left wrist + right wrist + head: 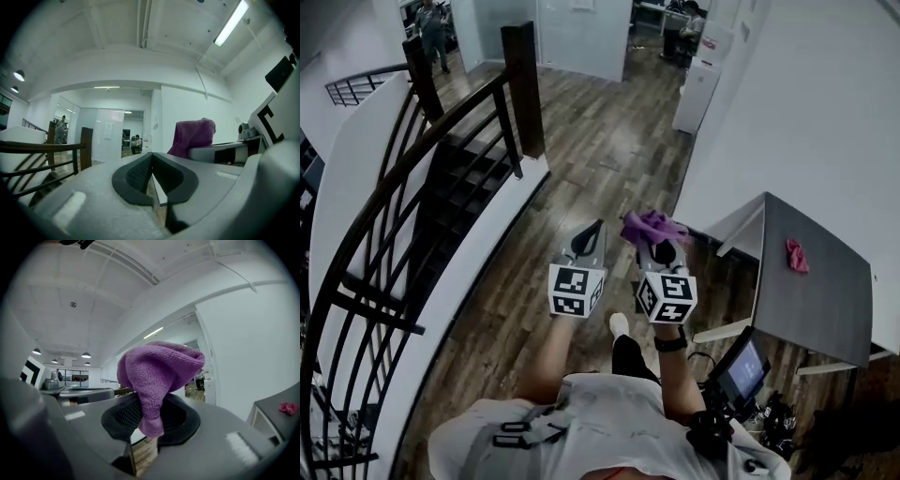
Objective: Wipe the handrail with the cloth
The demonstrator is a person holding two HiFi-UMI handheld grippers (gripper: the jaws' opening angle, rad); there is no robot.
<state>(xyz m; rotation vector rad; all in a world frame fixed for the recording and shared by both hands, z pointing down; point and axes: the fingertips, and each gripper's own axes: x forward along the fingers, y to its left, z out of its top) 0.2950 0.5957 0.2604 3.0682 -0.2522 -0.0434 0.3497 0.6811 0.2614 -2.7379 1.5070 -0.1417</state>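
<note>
A purple cloth (651, 226) bunches up from my right gripper (656, 240), which is shut on its lower end. In the right gripper view the cloth (159, 371) rises out of the jaws of the right gripper (146, 422) and folds over. My left gripper (596, 229) is beside it on the left, shut with nothing in it; its pads meet in the left gripper view (151, 174). The dark curved wooden handrail (441, 131) runs along the stairs at the left, well apart from both grippers, and it shows as a dark handrail (42, 146) low on the left.
A grey table (825, 300) stands at the right with a pink cloth (796, 255) on it. A white cabinet (698, 94) stands by the right wall ahead. Dark stair posts (523, 84) flank the stair opening. A person (431, 33) stands far off at the back left.
</note>
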